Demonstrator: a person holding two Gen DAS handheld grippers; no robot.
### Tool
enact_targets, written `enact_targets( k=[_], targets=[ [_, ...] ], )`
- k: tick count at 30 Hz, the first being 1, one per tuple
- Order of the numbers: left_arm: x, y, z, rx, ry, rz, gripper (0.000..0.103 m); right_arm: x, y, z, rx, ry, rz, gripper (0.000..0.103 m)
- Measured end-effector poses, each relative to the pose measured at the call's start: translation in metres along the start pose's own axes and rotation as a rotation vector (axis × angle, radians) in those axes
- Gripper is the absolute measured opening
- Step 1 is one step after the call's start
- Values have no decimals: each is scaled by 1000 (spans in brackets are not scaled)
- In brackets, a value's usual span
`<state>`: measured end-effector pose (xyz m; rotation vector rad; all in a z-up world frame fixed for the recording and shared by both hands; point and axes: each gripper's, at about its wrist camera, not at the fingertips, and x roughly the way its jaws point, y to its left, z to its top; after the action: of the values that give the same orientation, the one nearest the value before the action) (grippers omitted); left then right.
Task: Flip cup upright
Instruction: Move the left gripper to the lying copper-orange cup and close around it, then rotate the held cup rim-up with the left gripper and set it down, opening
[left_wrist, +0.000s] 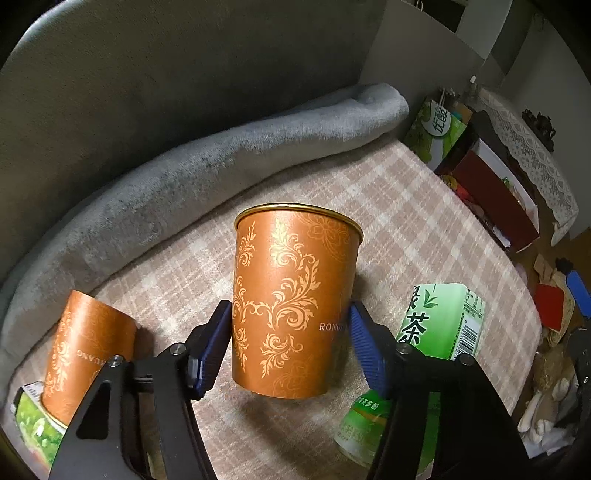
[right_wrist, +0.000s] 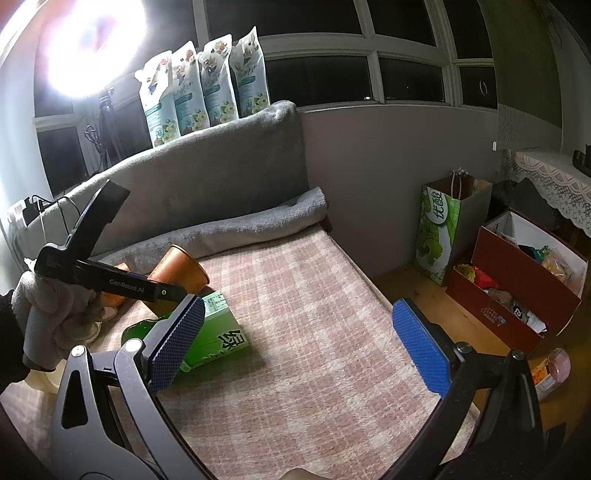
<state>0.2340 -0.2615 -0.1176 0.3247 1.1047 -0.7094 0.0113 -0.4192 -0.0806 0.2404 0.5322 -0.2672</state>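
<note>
Clamped in the left hand-held gripper (left_wrist: 290, 332), the copper cup (left_wrist: 291, 299) hangs rim-up over the bed (left_wrist: 424, 229), ready for setting down; the right hand-held gripper (right_wrist: 299, 343) waits open.

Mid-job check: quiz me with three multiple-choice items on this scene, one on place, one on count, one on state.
1. Where is the green tea carton?
A. right of the held cup
B. on the floor
C. on the windowsill

2. How many copper cups show in the left wrist view?
A. one
B. two
C. four

3. The right gripper is:
A. shut on a cup
B. open, holding nothing
C. shut on the carton

Answers: 1 A, it lies on the plaid mat beside the held cup. 2 B, a second cup sits at the left. 3 B, only mat shows between its fingers.
</note>
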Motion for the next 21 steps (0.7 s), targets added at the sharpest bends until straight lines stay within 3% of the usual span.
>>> enact_targets(
  k=[10,21],
  targets=[
    [-22,2,-1,-35,-64,14,62,-9,6,0,-1,-13,5,103],
    [-101,4,-34,-95,-183,-5,62,-31,23,3,-18,-33,61,103]
  ],
)
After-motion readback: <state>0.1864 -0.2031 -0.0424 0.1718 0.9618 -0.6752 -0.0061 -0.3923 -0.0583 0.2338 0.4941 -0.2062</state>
